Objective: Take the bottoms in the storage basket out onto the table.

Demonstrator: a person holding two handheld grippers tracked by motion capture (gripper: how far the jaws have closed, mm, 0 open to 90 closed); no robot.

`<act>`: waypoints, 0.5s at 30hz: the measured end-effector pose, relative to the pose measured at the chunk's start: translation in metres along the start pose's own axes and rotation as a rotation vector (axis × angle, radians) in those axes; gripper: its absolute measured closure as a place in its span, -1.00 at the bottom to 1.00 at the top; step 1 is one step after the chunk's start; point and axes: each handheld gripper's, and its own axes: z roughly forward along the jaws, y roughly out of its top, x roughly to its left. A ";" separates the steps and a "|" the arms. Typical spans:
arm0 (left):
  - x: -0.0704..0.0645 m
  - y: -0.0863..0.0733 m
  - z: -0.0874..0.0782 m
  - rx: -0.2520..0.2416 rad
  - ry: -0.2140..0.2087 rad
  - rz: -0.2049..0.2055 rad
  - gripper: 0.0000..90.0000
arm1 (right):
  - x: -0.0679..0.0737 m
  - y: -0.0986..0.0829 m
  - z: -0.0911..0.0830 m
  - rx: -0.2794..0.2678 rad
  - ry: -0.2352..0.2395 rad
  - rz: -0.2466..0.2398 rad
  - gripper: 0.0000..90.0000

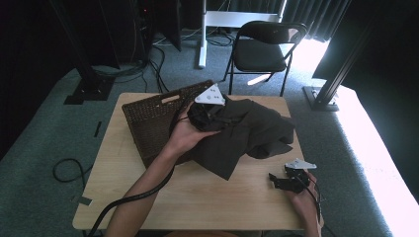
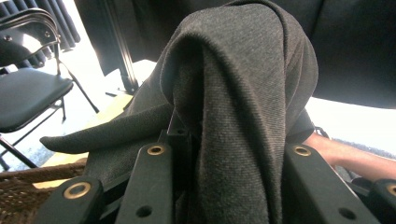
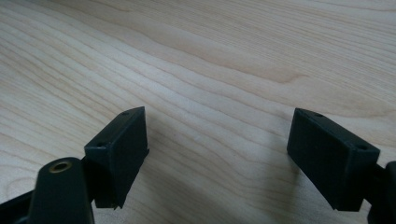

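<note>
The high view shows the left gripper [image 1: 213, 112] raised beside the wicker basket [image 1: 148, 121], with a dark cloth [image 1: 249, 131] spread from it across the table [image 1: 212, 197]. The left gripper view adds that a fold of the cloth [image 2: 238, 88] is pinched between closed jaws. The right gripper [image 1: 277, 180] rests near the table's right edge; its own view shows the jaws wide apart over bare wood, holding nothing. Whether the basket holds anything cannot be told.

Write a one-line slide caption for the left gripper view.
Left gripper shut on a fold of dark grey cloth, wicker basket at lower left.
</note>
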 end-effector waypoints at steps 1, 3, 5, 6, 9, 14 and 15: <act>-0.001 -0.001 0.001 0.000 -0.002 0.002 0.52 | 0.000 0.000 0.000 0.000 0.000 0.000 -0.56; -0.005 -0.004 0.002 0.002 -0.007 0.003 0.51 | 0.000 0.000 0.000 0.000 -0.003 0.002 -0.56; -0.008 -0.006 0.003 0.007 -0.008 0.008 0.51 | -0.001 0.000 0.000 -0.002 -0.007 0.006 -0.55; -0.009 -0.007 0.004 0.008 -0.011 0.008 0.51 | -0.001 0.000 0.000 -0.001 -0.010 0.007 -0.55; -0.013 -0.012 0.005 0.011 -0.012 0.010 0.51 | -0.002 -0.001 -0.001 -0.001 -0.020 0.016 -0.55; -0.019 -0.022 0.007 0.020 -0.022 0.007 0.51 | -0.004 -0.001 -0.001 -0.001 -0.029 0.027 -0.55; -0.020 -0.024 0.008 0.022 -0.022 0.007 0.51 | -0.004 -0.001 -0.001 -0.002 -0.029 0.028 -0.55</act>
